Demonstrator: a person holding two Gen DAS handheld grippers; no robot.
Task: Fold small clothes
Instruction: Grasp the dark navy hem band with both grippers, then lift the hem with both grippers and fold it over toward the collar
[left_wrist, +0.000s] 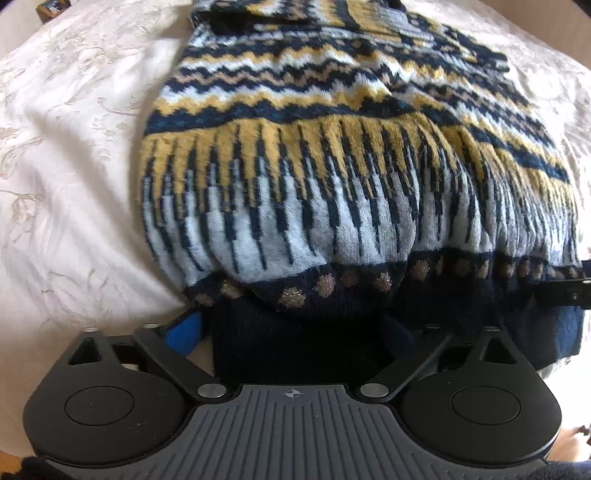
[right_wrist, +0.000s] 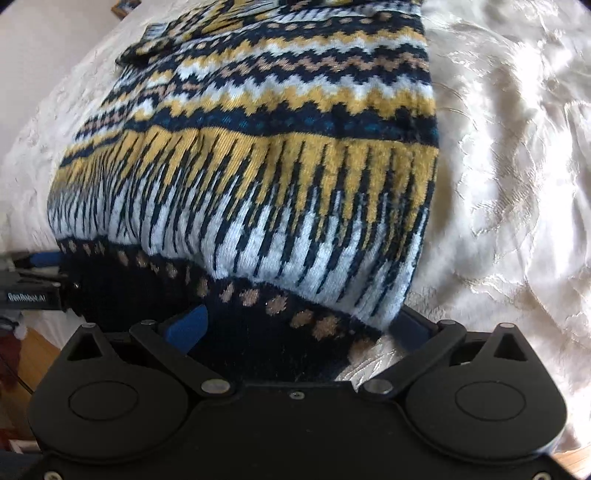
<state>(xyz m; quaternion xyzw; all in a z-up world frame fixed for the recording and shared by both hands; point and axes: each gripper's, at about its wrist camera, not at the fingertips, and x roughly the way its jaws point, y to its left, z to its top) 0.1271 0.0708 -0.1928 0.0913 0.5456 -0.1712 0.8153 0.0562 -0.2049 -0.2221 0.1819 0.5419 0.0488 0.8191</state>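
A knitted sweater (left_wrist: 332, 155) with navy, mustard, white and tan bands lies on a white bedspread (left_wrist: 74, 184). Its navy hem is nearest both cameras. My left gripper (left_wrist: 291, 328) has the hem's left part between its blue-padded fingers (left_wrist: 184, 330), and the cloth hides the tips. My right gripper (right_wrist: 295, 325) has the hem's right corner between its blue fingers (right_wrist: 190, 325). The sweater (right_wrist: 258, 147) fills the right wrist view, and the left gripper (right_wrist: 33, 288) shows at its left edge. The right gripper (left_wrist: 565, 291) shows at the right edge of the left wrist view.
The white embossed bedspread (right_wrist: 517, 184) spreads on both sides of the sweater. A small framed object (left_wrist: 51, 7) sits at the far top left. Wooden floor (right_wrist: 33, 354) shows at the lower left of the right wrist view.
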